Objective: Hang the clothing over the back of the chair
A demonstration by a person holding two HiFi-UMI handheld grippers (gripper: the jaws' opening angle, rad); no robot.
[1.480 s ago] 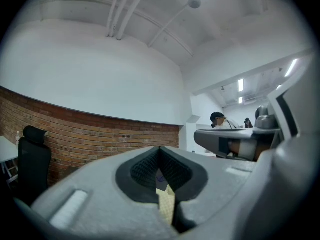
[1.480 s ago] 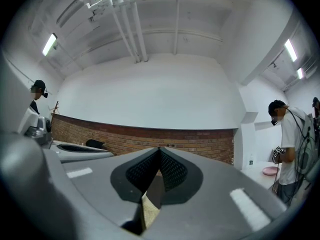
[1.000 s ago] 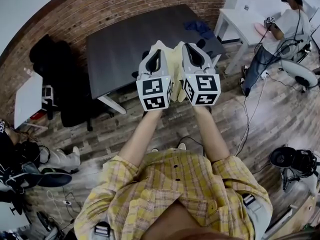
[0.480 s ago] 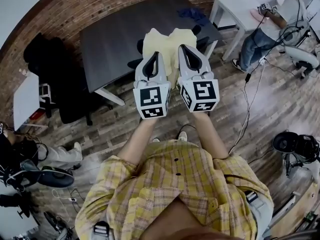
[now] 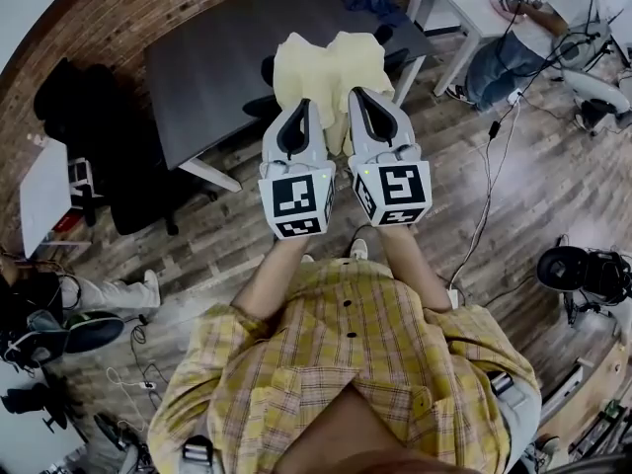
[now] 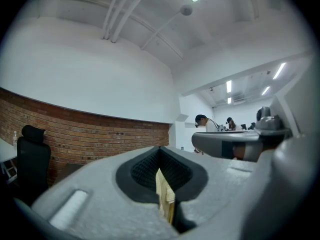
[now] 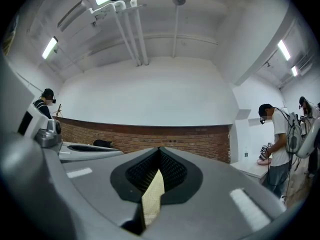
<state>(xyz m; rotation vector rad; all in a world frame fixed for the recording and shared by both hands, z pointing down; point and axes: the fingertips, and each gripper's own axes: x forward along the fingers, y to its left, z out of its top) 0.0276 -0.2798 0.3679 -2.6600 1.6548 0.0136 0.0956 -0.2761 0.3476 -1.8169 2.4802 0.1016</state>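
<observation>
Pale yellow clothing [image 5: 326,67] is bunched at the tips of the two grippers, at 12 o'clock from the person's arms, in front of the near edge of the dark desk [image 5: 207,77]. The left gripper [image 5: 298,107] has its jaws closed on a fold of the cloth. The right gripper [image 5: 359,97], just beside it at 3 o'clock, pinches another fold. Parts of a black chair [image 5: 259,107] show at the cloth's 9 o'clock side.

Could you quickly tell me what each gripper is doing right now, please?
Left gripper: shut on the pale yellow garment.
Right gripper: shut on the same garment.
</observation>
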